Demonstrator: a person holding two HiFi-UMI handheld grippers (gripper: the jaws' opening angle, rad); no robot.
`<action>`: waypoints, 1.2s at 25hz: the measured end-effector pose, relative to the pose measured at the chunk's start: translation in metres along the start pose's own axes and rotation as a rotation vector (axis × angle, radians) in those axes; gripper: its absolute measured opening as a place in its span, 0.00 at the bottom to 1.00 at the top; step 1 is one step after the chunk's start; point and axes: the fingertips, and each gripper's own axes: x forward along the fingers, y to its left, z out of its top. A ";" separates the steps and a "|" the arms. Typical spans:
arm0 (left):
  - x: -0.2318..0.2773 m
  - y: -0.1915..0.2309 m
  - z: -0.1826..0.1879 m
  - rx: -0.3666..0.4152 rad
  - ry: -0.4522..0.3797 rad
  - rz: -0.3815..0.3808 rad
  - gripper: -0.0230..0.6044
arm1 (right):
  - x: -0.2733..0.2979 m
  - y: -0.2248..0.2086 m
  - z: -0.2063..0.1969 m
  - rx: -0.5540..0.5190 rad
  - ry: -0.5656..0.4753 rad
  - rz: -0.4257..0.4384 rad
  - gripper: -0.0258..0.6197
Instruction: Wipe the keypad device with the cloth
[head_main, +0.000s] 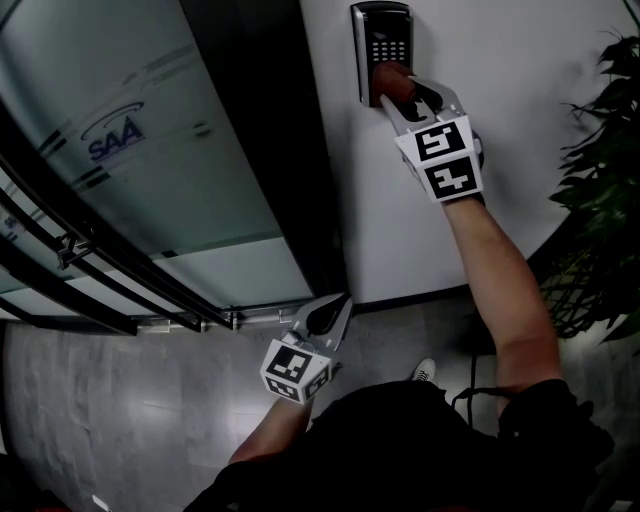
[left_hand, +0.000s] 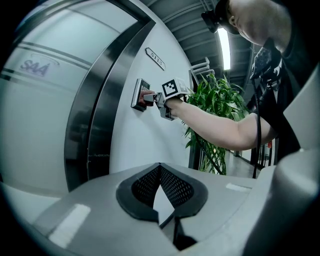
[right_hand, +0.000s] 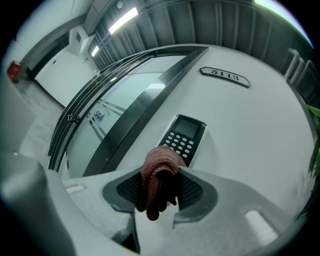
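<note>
Keypad device (head_main: 385, 35) on wall (head_main: 400, 220) between door (head_main: 150, 150) and plant (head_main: 605, 200)

Dark keypad device (head_main: 381, 35) upright on white wall, small screen above pale buttons, reddish-brown cloth (head_main: 392, 80) bunched, against its lower part, pinched in right hand-held gripper (head_main: 400, 98)

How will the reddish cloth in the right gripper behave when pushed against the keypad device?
Probably floppy: the cloth droops in folds from the right gripper. Likely soft, not slippery: its ribbed surface bunches at the keypad device.
</note>
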 end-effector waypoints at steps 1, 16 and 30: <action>0.000 0.000 0.000 0.000 0.000 0.000 0.06 | 0.000 0.002 -0.003 0.004 0.005 0.005 0.27; -0.002 -0.006 0.000 0.001 0.005 -0.006 0.06 | -0.005 0.020 -0.034 0.029 0.058 0.032 0.27; -0.003 -0.010 0.000 0.003 0.008 -0.018 0.06 | -0.008 0.037 -0.060 0.033 0.111 0.065 0.27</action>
